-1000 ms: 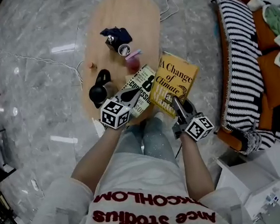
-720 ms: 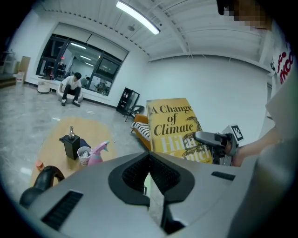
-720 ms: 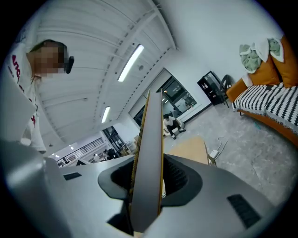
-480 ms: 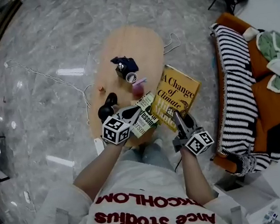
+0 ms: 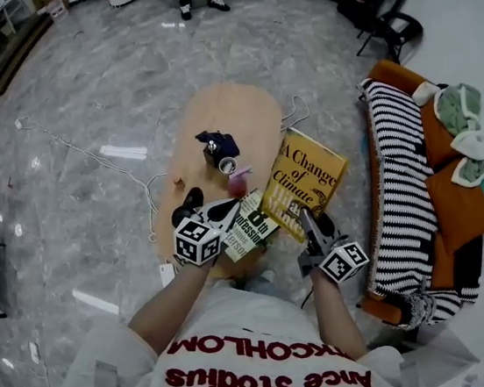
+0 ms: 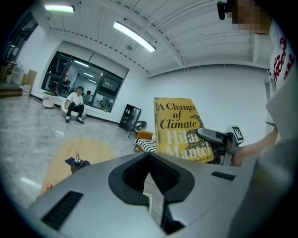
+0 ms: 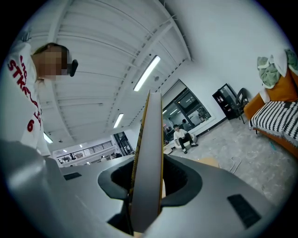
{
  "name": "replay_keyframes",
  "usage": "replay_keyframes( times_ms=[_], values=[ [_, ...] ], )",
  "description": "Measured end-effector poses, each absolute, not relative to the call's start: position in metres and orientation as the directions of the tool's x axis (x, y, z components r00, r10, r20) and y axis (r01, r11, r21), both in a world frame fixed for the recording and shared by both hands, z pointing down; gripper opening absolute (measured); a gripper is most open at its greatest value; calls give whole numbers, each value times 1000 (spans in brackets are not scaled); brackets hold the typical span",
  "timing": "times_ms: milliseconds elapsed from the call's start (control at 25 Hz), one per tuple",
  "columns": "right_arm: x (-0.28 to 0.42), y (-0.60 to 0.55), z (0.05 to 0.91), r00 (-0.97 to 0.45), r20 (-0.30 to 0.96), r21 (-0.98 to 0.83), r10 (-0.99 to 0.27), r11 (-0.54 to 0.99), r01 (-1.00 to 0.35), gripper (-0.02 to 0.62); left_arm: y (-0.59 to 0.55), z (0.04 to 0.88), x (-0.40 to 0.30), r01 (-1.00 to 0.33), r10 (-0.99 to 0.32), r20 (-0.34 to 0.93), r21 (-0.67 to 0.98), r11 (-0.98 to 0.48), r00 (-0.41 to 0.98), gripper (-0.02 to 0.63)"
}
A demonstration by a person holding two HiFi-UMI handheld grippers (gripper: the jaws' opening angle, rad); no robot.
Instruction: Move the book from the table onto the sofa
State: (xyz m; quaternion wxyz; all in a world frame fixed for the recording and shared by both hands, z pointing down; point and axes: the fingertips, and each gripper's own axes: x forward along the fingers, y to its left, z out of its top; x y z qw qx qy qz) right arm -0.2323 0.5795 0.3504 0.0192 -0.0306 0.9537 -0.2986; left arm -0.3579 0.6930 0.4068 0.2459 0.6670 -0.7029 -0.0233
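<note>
Over the grey marble floor point(image 5: 79, 95), we are standing beside the orange sofa point(image 5: 457, 204), which is lying along the right under a black-and-white striped blanket point(image 5: 399, 176); the oval wooden table point(image 5: 214, 116) is sitting in front of us, left of the sofa; we are holding the yellow book point(image 5: 304, 182) up off the table, its cover upright and facing us, over the table's near right edge and apart from the sofa; the right gripper point(image 5: 306, 218) is clamping the book's lower edge, its jaws pressing on either side of the covers; the left gripper point(image 5: 230, 209) is pinching its jaws together on a thin edge of a green-and-white book point(image 5: 250, 225), just left of the yellow one; on the tabletop, a dark bottle on a blue cloth point(image 5: 215, 143), a small cup point(image 5: 228, 165) and a pink thing point(image 5: 240, 179) are standing close together.
</note>
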Motion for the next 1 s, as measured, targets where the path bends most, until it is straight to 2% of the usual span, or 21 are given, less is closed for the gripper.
replay_keyframes(
  times_ms=[520, 1000],
  values=[
    [-230, 584, 318, -995, -92, -543, -38, 840, 18, 163, 684, 376, -342, -949, -968, 250, 309, 63, 17, 17],
    [-213, 578, 300, -985, -131, -528, -108, 849, -22, 163, 664, 367, -336, -965, -971, 232, 262, 11, 52, 17]
  ],
)
